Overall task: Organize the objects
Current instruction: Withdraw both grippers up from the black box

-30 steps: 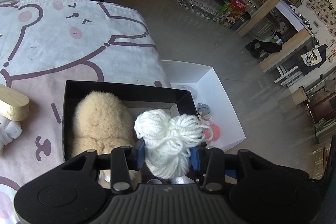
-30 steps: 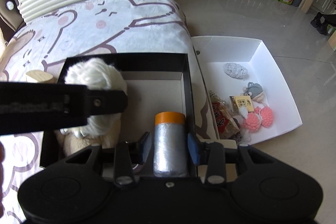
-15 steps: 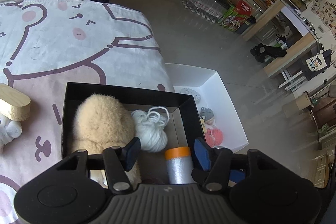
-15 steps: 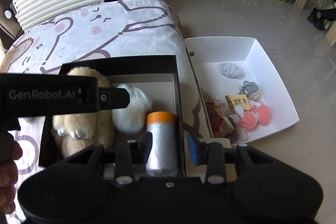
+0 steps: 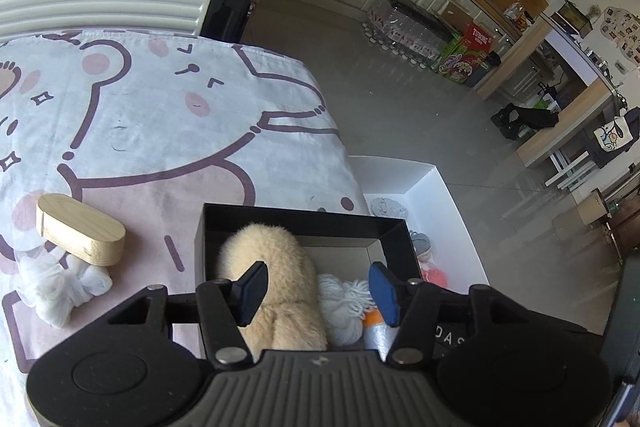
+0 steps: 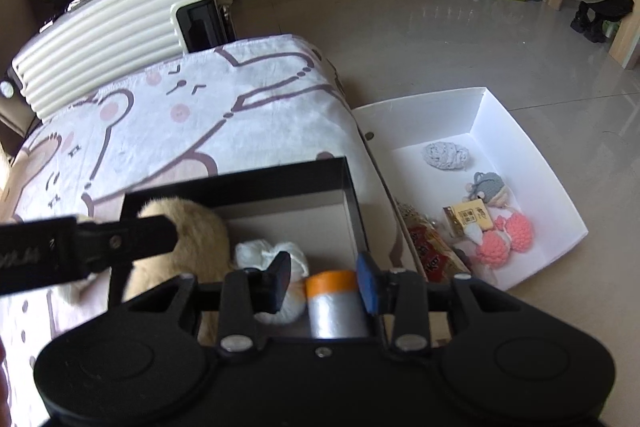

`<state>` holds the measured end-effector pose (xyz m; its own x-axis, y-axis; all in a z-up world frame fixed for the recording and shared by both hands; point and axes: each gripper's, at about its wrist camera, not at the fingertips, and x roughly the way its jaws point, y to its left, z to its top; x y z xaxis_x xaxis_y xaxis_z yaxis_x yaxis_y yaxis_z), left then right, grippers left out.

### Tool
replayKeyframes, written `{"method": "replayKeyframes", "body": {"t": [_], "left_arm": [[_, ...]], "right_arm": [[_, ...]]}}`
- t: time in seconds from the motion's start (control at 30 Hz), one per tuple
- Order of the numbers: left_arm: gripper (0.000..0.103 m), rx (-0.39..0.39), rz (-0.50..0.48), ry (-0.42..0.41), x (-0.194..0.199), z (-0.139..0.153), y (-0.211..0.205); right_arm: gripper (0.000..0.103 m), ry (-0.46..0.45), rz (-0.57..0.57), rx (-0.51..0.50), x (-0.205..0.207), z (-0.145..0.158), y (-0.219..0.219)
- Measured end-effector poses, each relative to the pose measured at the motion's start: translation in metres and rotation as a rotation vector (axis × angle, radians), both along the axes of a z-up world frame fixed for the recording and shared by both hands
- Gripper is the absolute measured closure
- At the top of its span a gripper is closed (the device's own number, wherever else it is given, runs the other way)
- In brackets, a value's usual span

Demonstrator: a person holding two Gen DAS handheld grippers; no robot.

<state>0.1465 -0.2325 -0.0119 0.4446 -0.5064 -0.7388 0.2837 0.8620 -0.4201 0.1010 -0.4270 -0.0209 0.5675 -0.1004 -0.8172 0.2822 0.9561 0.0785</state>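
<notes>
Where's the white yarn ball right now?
The white yarn ball lies inside the black box, between the beige plush toy on the left and the orange-capped silver roll on the right in both wrist views.

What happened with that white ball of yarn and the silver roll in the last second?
The left tool let go of the white yarn ball, which now lies in the black box beside the beige plush toy; its jaws have just been opening and it has drawn back. The right tool no longer clamps the silver roll, which stands in the box. The white tray stayed put.
</notes>
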Motion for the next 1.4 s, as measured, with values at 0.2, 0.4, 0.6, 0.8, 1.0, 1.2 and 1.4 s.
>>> {"method": "replayKeyframes", "body": {"t": [0.2, 0.4, 0.6, 0.8, 1.0, 1.2, 1.4], "left_arm": [[0.048, 0.019, -0.020, -0.009, 0.007, -0.001, 0.011], [0.049, 0.047, -0.044, -0.003, 0.016, -0.010, 0.015], [0.049, 0.049, -0.054, 0.004, 0.019, -0.015, 0.016], [0.049, 0.060, -0.059, 0.006, 0.017, -0.014, 0.015], [0.049, 0.085, -0.061, -0.004, 0.012, -0.012, 0.013], [0.049, 0.109, -0.047, -0.018, 0.007, -0.010, 0.016], [0.049, 0.158, -0.042, -0.044, 0.001, -0.005, 0.017]], "right_arm": [[0.069, 0.011, -0.004, -0.022, 0.022, -0.010, 0.012], [0.095, 0.038, -0.010, -0.044, 0.043, -0.023, 0.016], [0.093, 0.074, 0.026, 0.005, 0.056, -0.040, 0.017], [0.093, 0.179, 0.090, -0.007, 0.052, -0.051, 0.028], [0.092, 0.154, 0.076, 0.003, 0.042, -0.044, 0.026], [0.091, 0.089, 0.049, 0.010, 0.027, -0.018, 0.021], [0.085, 0.056, 0.024, -0.005, 0.005, 0.001, 0.019]]}}
